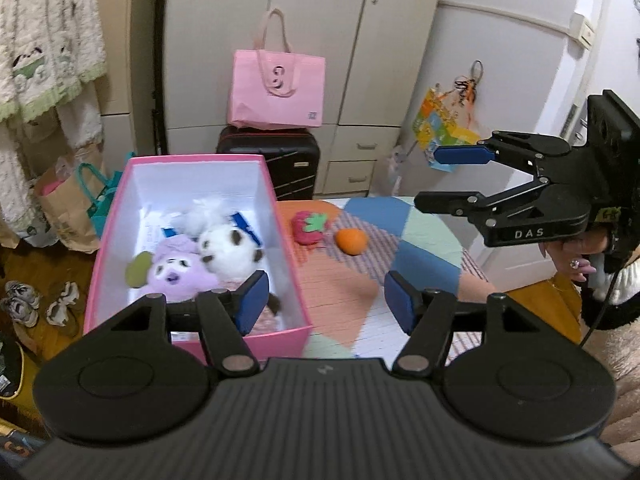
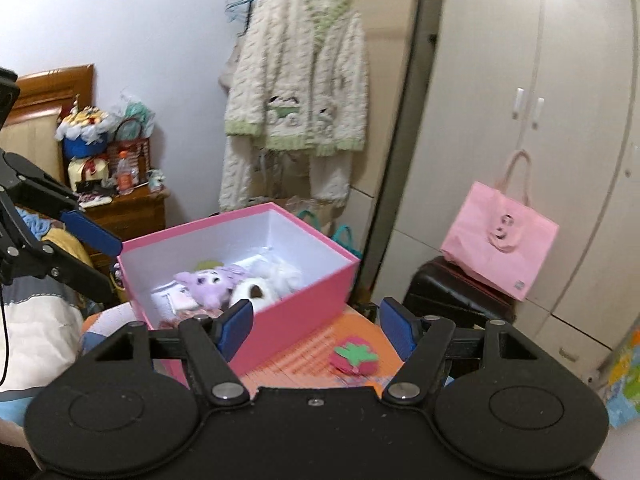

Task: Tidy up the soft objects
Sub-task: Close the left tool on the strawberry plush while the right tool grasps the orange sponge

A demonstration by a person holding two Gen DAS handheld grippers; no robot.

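Beige wardrobe (image 1: 320, 40) along back wall, black suitcase (image 1: 276, 160) before it, wooden nightstand (image 2: 128, 208) in corner, white walls (image 2: 140, 40), patchwork-covered table (image 1: 400, 240) in front.

the box (image 1: 120, 216) sits at the bench's (image 1: 420, 216) nine o'clock side, two plush toys (image 1: 200, 260) inside; the strawberry (image 1: 310, 226) and orange (image 1: 351, 241) lie at its three o'clock (suitcase (image 1: 276, 160) behind).

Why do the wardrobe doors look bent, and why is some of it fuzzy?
Left wrist view: the fisheye lens bows the wardrobe edges; the strawberry plush and orange plush look slightly smeared. Right wrist view: the wardrobe curves too, and the hanging fleece jacket is soft with blur.
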